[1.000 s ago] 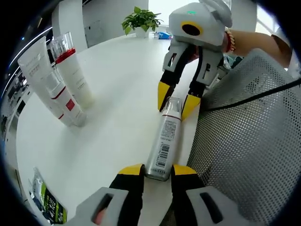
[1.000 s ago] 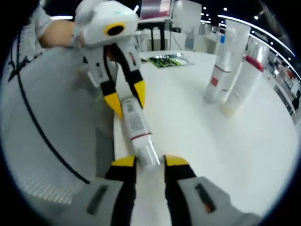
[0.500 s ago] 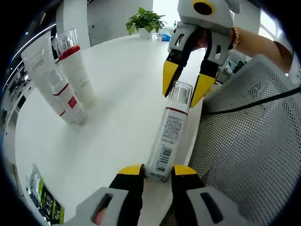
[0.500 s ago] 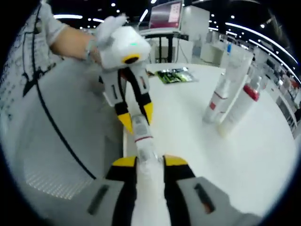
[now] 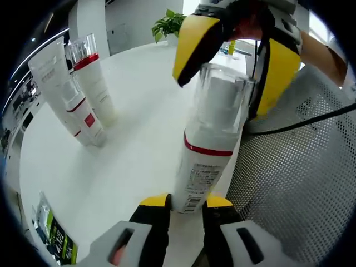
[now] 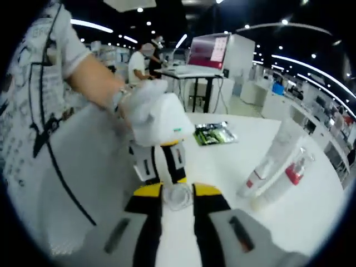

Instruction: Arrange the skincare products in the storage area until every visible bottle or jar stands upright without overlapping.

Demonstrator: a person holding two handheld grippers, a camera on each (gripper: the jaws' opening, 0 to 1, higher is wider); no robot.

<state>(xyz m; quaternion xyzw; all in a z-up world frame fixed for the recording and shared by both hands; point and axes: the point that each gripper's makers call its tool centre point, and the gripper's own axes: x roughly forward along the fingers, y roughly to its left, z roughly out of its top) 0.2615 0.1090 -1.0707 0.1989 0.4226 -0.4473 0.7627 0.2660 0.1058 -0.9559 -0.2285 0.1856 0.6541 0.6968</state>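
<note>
Pump bottle (image 5: 208,150): white body, red band under a clear cap, barcode label near the base. It stands nearly upright at the edge of the white table (image 5: 133,150), base down between the left gripper (image 5: 184,201) tips, cap up between the right gripper (image 5: 228,61) tips.

Left gripper view: own yellow-tipped jaws sit against either side of the bottle's base, clamped on it. Right gripper comes in from above, its yellow jaws one on each side of the clear cap, closed on it.

Right gripper view: clear cap (image 6: 177,196) seen end-on between the right gripper (image 6: 177,191) jaw tips, held there. Left gripper (image 6: 161,161) lies beyond, its white body in a person's hand (image 6: 125,100).

Other products: three stand upright in a tight group well apart from the held bottle, a tall white tube (image 5: 53,83), a small white bottle (image 5: 83,114) with red markings in front of it, and a clear-capped bottle with a red band (image 5: 93,78). They touch or nearly touch; cannot tell which.

Surroundings: grey mesh chair back (image 5: 295,178) just beside the table edge, a black cable (image 5: 303,117) across it. Green-and-black sachets (image 6: 214,133) lie flat on the table. Potted plant (image 5: 167,22) at the far side
</note>
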